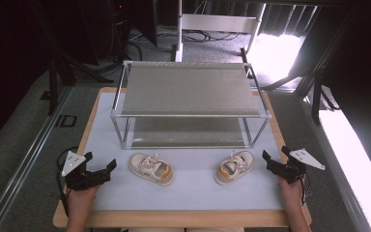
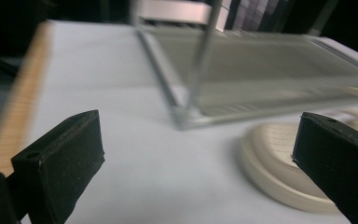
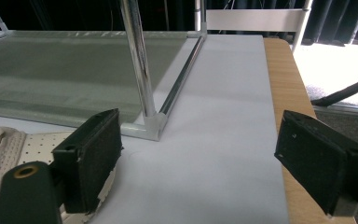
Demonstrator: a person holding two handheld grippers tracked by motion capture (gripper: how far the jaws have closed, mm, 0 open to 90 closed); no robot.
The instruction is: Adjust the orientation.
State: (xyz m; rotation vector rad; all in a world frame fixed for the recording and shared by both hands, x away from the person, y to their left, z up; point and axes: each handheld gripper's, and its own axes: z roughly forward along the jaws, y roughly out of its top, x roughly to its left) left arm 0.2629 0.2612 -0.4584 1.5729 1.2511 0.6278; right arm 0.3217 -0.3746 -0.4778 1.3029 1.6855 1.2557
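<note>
Two small beige shoes [image 1: 151,168] [image 1: 235,167] (orange trim), upright, apart, before metal rack [image 1: 188,115]

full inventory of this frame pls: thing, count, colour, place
shoe rack: 1, silver frame with two grey shelves, far half of the mat
left shoe: 1, cream with orange lining, in front of the rack, left of centre
right shoe: 1, cream with orange lining, in front of the rack, right of centre
mat: 1, pale grey-white, covers the tabletop
table: 1, light wood, edge shows around the mat
left gripper: 1, black, open, near left edge
right gripper: 1, black, open, near right edge
</note>
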